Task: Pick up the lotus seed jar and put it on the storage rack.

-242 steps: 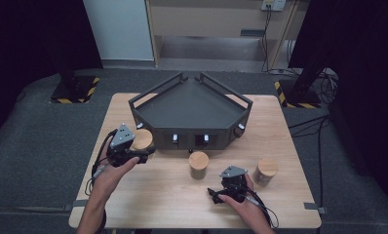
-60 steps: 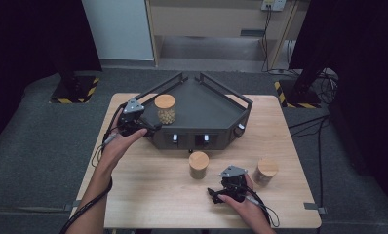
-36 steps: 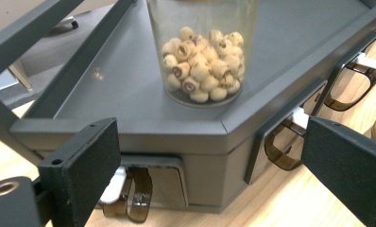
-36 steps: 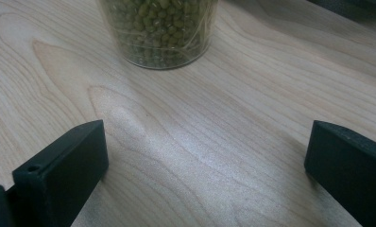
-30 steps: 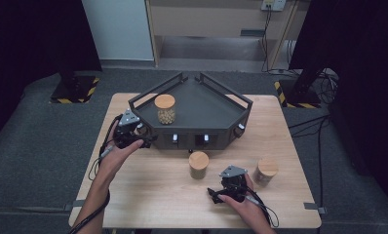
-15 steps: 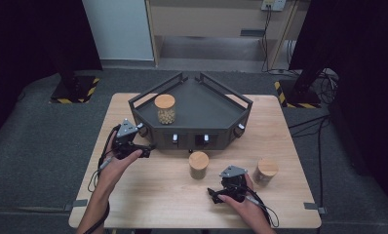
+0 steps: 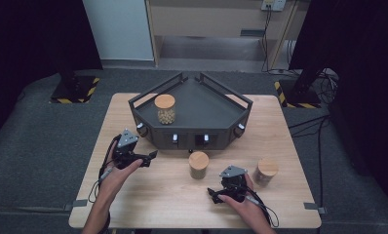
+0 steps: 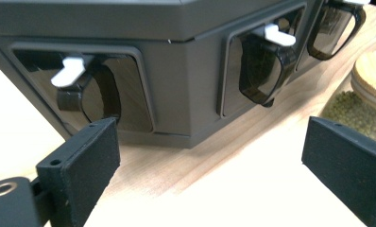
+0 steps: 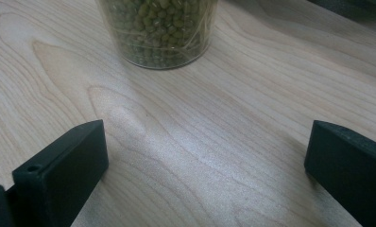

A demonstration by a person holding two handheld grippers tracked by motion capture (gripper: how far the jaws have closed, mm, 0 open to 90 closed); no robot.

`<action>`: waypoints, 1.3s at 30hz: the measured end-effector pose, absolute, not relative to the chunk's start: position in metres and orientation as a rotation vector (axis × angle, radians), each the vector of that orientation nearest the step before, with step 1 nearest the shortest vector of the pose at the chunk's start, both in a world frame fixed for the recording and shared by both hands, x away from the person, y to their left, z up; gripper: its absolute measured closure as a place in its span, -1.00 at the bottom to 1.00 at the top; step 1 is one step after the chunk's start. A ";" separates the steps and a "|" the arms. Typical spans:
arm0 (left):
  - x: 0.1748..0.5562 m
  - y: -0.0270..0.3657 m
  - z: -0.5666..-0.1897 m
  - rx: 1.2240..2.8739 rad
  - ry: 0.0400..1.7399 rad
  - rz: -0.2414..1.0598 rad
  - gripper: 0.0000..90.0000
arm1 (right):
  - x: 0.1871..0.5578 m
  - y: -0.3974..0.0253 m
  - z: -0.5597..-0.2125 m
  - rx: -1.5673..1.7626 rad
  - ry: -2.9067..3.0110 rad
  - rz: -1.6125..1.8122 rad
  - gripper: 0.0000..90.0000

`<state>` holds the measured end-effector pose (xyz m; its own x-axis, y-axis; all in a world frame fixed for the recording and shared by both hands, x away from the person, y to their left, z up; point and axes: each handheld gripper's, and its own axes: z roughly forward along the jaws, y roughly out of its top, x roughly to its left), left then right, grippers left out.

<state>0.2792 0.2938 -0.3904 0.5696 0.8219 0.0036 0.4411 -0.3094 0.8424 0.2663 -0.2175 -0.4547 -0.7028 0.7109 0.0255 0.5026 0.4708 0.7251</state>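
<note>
Fingers of my left gripper [image 7: 150, 157] spread empty beside the rack [image 7: 209, 109], so I should square them on the middle jar [image 7: 198, 165] on the bench [image 7: 148, 195] before closing.

Three jars with wooden lids: one jar of pale round contents [image 7: 164, 109] on top of the dark angular rack [image 7: 216, 115], one jar of green beans [image 7: 198, 165] on the desk [image 7: 158, 195] just in front of the rack, one third jar [image 7: 267, 170] further right of it. One rack, with four front dispenser spouts, white tabs visible on them [image 8: 72, 70]. Two tongs: left tongs [image 7: 148, 158], right tongs [image 7: 213, 196], both in front of the rack. One desk.
</note>
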 end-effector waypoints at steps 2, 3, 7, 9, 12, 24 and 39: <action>0.277 0.293 -0.393 1.941 1.017 0.557 -0.91 | 0.266 -0.217 -0.455 1.036 2.442 1.064 -0.99; 0.276 0.293 -0.393 1.943 1.018 0.555 -0.91 | 0.266 -0.217 -0.455 1.035 2.442 1.064 -0.99; 0.270 0.292 -0.397 1.953 1.021 0.559 -0.91 | 0.266 -0.217 -0.455 1.035 2.442 1.064 -0.99; 0.267 0.293 -0.399 1.953 1.027 0.559 -0.91 | 0.266 -0.217 -0.455 1.036 2.442 1.064 -0.99; 0.264 0.295 -0.402 1.951 1.041 0.558 -0.91 | 0.266 -0.217 -0.455 1.036 2.442 1.064 -0.99; 0.250 0.296 -0.404 1.972 1.058 0.574 -0.95 | 0.266 -0.217 -0.455 1.036 2.442 1.064 -0.99; 0.236 0.293 -0.411 2.000 1.067 0.572 -0.97 | 0.266 -0.217 -0.455 1.035 2.442 1.063 -0.99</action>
